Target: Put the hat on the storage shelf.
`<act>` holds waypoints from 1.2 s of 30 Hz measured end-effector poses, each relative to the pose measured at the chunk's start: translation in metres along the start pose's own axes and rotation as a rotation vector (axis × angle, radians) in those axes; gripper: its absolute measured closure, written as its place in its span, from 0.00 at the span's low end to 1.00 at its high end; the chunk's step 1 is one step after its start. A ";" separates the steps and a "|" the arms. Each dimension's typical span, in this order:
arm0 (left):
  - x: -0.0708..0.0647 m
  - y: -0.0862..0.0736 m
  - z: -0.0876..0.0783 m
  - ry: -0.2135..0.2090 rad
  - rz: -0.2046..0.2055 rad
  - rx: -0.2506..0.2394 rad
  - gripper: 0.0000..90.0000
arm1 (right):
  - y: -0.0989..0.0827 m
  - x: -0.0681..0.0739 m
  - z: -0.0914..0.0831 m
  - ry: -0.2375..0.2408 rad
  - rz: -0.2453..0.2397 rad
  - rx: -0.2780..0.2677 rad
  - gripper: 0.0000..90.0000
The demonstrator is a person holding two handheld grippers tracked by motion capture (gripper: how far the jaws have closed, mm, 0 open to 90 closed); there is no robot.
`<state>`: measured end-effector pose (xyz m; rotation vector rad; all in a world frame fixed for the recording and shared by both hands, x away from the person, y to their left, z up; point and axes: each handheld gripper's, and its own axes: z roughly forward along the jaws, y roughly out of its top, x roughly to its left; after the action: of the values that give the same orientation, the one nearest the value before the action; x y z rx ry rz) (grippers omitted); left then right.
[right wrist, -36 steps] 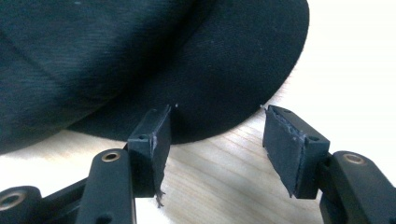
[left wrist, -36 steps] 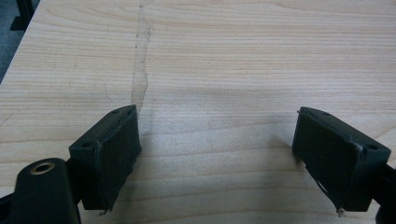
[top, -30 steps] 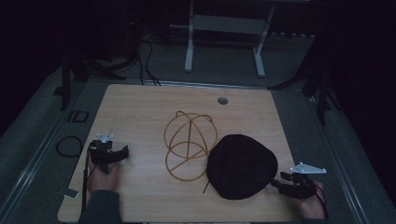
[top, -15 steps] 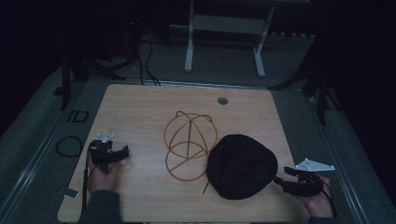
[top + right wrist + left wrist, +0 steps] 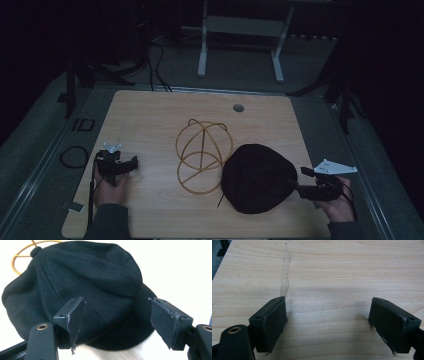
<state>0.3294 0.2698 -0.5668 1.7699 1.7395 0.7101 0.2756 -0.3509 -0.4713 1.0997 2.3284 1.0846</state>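
A pale wooden bench [image 5: 150, 120] stands in a dim room, with a person's two forearms coming in from the near edge. A black cap [image 5: 257, 177] lies flat on the near right part of the bench, its brim toward the right hand. Touching the cap's left edge is a bare hat stand of thin yellow wire hoops [image 5: 202, 155], at the middle of the bench.

The right tool [image 5: 300, 181] sits just off the cap's brim. Its jaws have just been opening and now stand spread, the cap lying beyond them with the pads not pressing on it. The left tool [image 5: 131, 163] rests on bare wood at the near left, well apart from the cap, its jaws spread with nothing between them.

The step in hand looks like a letting-go or re-gripping of the cap. The next move probably calls for a fresh pinch on the brim, lifting the cap onto the wire stand.

A small round hole [image 5: 238, 107] marks the far side. Nothing lies between cap and stand.
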 end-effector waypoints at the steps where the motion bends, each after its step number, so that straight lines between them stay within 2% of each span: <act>1: 0.000 0.000 0.000 0.000 0.000 0.000 0.16 | 0.003 0.000 0.002 0.004 -0.009 0.002 0.29; 6: 0.000 0.000 0.000 0.000 0.000 0.000 0.16 | 0.016 0.000 0.012 0.031 -0.044 0.026 0.27; 13: 0.000 0.000 0.000 -0.001 -0.002 -0.002 0.16 | 0.029 -0.001 0.027 0.058 -0.098 0.044 0.19; 18: 0.000 0.000 0.000 -0.001 -0.003 -0.002 0.16 | 0.037 0.002 0.036 0.103 -0.126 0.050 0.17; 21: 0.000 0.000 0.000 0.000 -0.003 -0.003 0.16 | 0.041 0.003 0.040 0.136 -0.133 0.044 0.16; 28: 0.000 0.000 0.000 -0.001 0.000 0.001 0.16 | 0.048 0.004 0.053 0.172 -0.154 0.059 0.13; 32: 0.000 0.001 0.000 -0.001 0.000 0.001 0.16 | 0.048 0.004 0.061 0.201 -0.158 0.090 0.13; 36: 0.000 0.001 0.000 -0.001 0.000 0.001 0.16 | 0.045 0.002 0.069 0.217 -0.140 0.118 0.14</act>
<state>0.3300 0.2696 -0.5666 1.7708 1.7397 0.7086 0.3366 -0.2972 -0.4815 0.8794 2.6253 1.0728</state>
